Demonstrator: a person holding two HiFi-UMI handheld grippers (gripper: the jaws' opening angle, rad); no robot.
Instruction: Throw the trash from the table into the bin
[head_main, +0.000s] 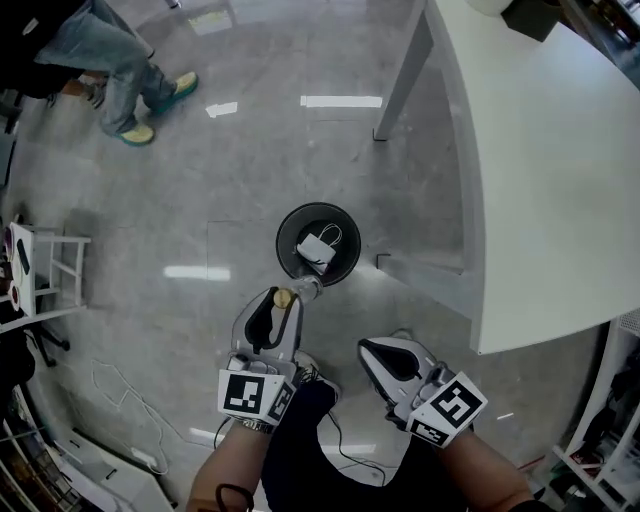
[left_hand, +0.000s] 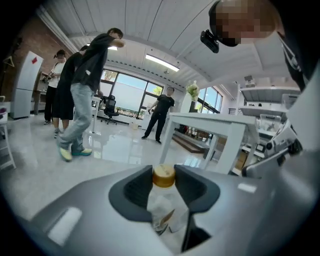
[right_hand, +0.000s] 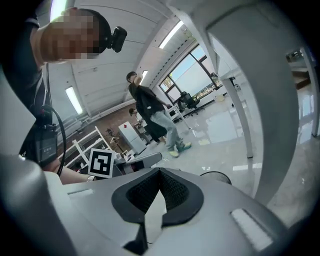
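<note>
Your left tool (head_main: 281, 303) is closed on a clear plastic bottle (left_hand: 166, 204) with a gold cap (left_hand: 163, 175), near the rim of the black bin (head_main: 289, 226) on the floor. The bin holds a small white bag (head_main: 320, 246). The bottle's label is too blurred to read. Your right tool (right_hand: 159, 176) has its jaws together, with nothing in them.

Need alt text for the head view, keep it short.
Seen from above, the left gripper holds a clear gold-capped bottle near a round black bin on the floor, a white paper bag inside it. The right gripper is shut and empty; a white table stands at right.
</note>
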